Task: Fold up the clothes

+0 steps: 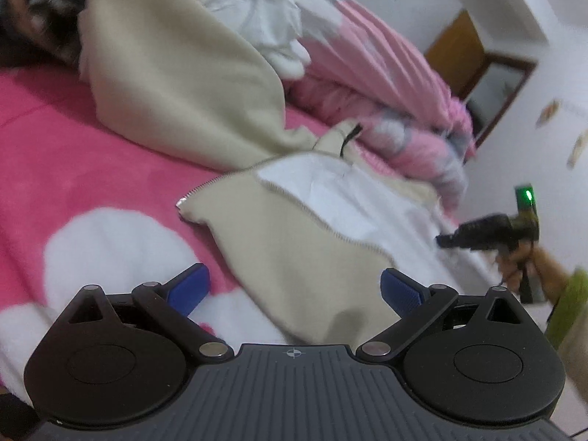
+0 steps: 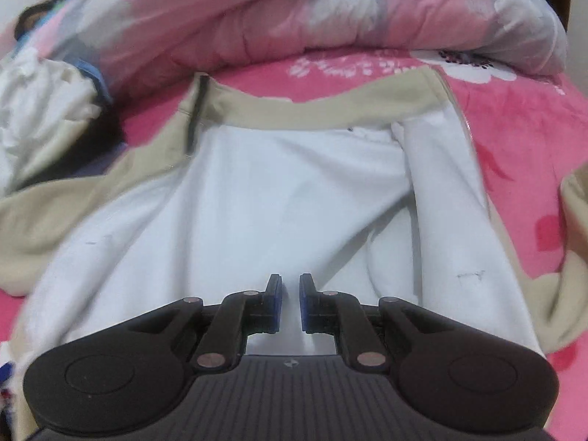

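Note:
A beige zip jacket (image 1: 286, 242) lies open on the pink bed, its white lining (image 2: 279, 191) facing up and its collar (image 2: 330, 104) toward the quilt. The zipper edge (image 1: 312, 217) runs across the front panel. My left gripper (image 1: 294, 272) hovers wide open just above the near beige panel, with nothing between its blue pads. My right gripper (image 2: 290, 279) points down at the white lining, its pads a narrow gap apart and empty. In the left wrist view the right gripper (image 1: 446, 239) hangs over the jacket's far right side, held by a hand (image 1: 514, 261).
A pink flowered bedsheet (image 1: 73, 154) lies under the jacket. A rolled pink and grey quilt (image 2: 294, 11) runs along the far side. A crumpled white garment (image 1: 264, 11) and more clothes are piled at the far left. A wall and a wooden frame (image 1: 459, 47) stand beyond the bed.

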Demonstrator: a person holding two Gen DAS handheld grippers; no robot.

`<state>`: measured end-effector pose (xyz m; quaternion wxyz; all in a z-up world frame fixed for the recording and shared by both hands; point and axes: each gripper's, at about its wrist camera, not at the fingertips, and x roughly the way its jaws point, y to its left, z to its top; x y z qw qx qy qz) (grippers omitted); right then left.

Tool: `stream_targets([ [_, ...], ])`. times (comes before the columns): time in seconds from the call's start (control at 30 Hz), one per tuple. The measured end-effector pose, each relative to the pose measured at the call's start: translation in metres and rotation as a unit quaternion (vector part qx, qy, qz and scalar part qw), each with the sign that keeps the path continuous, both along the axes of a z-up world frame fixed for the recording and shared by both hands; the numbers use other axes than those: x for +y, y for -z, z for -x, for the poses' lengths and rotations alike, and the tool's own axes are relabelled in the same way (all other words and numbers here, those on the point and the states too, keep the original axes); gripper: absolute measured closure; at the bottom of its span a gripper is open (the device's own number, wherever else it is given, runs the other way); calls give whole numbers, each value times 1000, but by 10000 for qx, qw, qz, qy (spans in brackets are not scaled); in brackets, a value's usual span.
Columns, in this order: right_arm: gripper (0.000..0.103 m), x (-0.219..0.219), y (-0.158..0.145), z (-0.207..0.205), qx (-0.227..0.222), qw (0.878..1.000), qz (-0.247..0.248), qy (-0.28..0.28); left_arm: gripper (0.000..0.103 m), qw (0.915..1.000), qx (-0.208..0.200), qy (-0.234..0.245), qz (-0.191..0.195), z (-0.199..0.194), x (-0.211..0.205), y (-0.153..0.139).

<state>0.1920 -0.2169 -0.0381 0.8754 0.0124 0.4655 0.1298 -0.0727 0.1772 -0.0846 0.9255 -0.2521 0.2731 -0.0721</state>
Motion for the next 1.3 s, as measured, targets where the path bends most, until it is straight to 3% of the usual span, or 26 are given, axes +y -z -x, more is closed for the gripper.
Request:
stream_targets([
  [0.1,103,-7,28,-23,-169,9929,1099,424,3,9996,-23,41,-293,-2,-7,3],
  [0.2,103,-30,35,-50,-455,9793,1740,925,3,9991,-93,144,-394,-4,-5,7],
  [0.33,103,-65,36,-87,-471,9781,1474,1394,3,9978,-253,266,-544,-1,-3,14],
  [0.47,103,-90,43,-114,-537,9542,2025,2138,3,9961,-355,311,-751,2,-7,15],
  [0.57,103,-92,32,-108,-552,9568,1748,2258,2,9963,-409,313,-687,2,-5,16],
  [0.7,103,-65,-8,-57,-959,9804,1059,1355,1,9970,-475,321,-515,0,-1,17],
  [0.77,103,-45,-13,-36,-658,9939,490,737,1,9975,-509,296,-399,0,1,16],
  [0.83,103,-22,-11,-19,-216,9997,57,115,1,9977,-584,245,-247,1,4,14],
  [0.9,103,2,7,-10,-24,9976,629,-292,1,9974,-678,213,-91,1,7,12],
  [0.97,103,9,22,-15,-295,9891,1398,-352,1,9979,-626,187,-17,-3,8,12],
  [1.03,103,6,35,-41,-640,9680,2414,228,1,9983,-544,207,-22,-6,7,12],
  [1.07,103,-2,41,-57,-650,9646,2501,535,1,9983,-535,230,-62,-6,6,12],
  [1.2,103,-34,33,-97,-442,9693,1829,1582,1,9982,-502,326,-24,-1,4,11],
  [1.3,101,-54,14,-83,-367,9775,690,1959,1,9978,-527,400,109,4,4,10],
])
